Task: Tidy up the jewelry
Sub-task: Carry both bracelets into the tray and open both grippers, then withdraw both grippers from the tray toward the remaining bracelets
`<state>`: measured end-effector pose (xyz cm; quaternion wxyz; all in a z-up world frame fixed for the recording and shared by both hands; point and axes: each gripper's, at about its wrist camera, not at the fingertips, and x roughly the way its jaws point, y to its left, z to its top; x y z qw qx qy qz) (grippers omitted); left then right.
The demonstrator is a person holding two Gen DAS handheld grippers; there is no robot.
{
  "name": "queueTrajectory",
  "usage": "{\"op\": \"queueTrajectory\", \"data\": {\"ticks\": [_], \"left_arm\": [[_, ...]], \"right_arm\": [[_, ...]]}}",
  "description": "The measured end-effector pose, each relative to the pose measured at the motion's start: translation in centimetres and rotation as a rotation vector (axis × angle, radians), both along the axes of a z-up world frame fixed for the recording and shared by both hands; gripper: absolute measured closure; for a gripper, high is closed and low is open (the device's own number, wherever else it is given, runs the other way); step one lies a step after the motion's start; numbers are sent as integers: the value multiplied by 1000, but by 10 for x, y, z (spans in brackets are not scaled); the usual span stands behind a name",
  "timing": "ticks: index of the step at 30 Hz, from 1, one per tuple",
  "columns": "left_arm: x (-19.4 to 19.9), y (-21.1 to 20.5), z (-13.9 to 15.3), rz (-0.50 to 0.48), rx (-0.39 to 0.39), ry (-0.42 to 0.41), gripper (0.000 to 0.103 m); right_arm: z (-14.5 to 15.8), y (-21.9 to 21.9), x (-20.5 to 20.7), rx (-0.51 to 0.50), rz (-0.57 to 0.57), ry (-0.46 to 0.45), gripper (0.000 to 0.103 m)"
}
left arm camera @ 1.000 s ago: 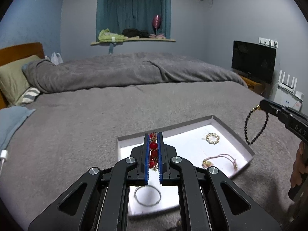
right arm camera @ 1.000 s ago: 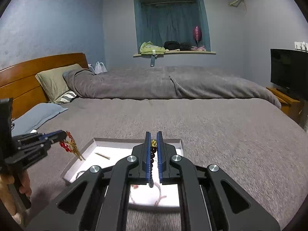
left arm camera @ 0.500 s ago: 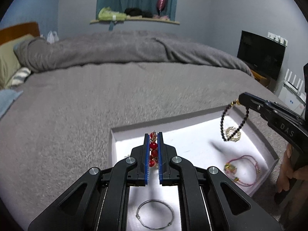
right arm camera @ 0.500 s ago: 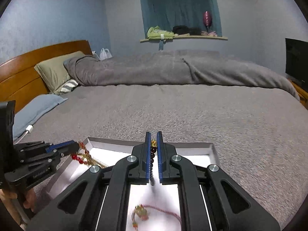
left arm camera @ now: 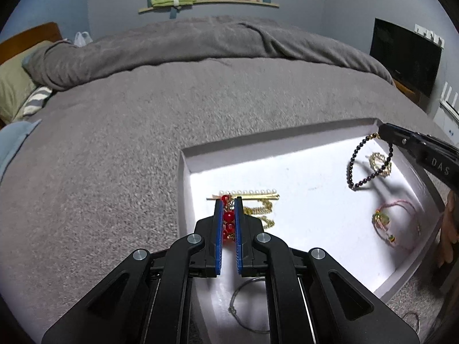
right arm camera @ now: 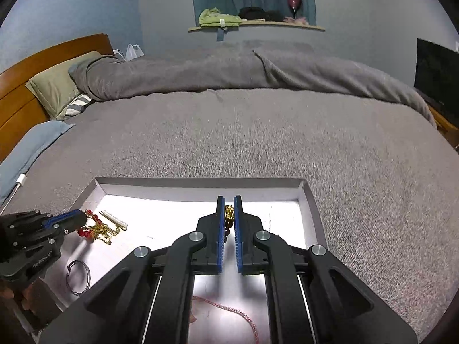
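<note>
Shallow white rectangular tray (left arm camera: 183, 177) on grey nubby bedspread (left arm camera: 114, 132). L gripper (left arm camera: 228, 200) clamped on red-bead, gold-chain piece (left arm camera: 228, 217) at tray's near-left part; R gripper (right arm camera: 228, 200) clamped on dark round-bead bracelet (left arm camera: 352, 166), dangling over tray's far-right corner.

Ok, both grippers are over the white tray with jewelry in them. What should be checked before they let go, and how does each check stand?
1. Left gripper shut on the red bead piece: ok.
2. Right gripper shut on the black bead bracelet: ok.
3. Both pieces hang inside the tray walls: ok.
4. Red piece's gold chain already resting on the tray floor: cannot tell.
5. Clear floor under the black bracelet: not ok, the gold ring bracelet lies right beside it.
6. Pearl hair clip clear of the red piece's drop spot: not ok, it lies right by the left fingertips.
</note>
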<state>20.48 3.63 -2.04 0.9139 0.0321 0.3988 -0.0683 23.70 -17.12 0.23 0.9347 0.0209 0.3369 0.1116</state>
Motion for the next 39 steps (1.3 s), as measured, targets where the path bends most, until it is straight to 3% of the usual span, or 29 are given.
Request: {"op": "queueTrajectory", "data": {"ticks": [7, 19, 20, 22, 23, 30, 39], "left_arm": [[-1, -8, -5, -30, 21, 12, 95], [0, -9, -7, -24, 27, 22, 94], [0, -9, -8, -22, 26, 23, 92], [0, -8, -6, -11, 28, 18, 77], [-1, -8, -5, -6, 31, 10, 76], [-14, -11, 6, 5, 55, -36, 74], [-42, -16, 20, 37, 80, -87, 74]], "right_arm": [[-13, 8, 2, -13, 22, 48, 97], [-13, 4, 1, 11, 18, 48, 97], [-12, 4, 1, 17, 19, 46, 96], [-11, 3, 0, 29, 17, 38, 94], [-10, 2, -1, 34, 17, 34, 91], [9, -14, -17, 79, -13, -2, 77], [28, -22, -57, 57, -20, -37, 77]]}}
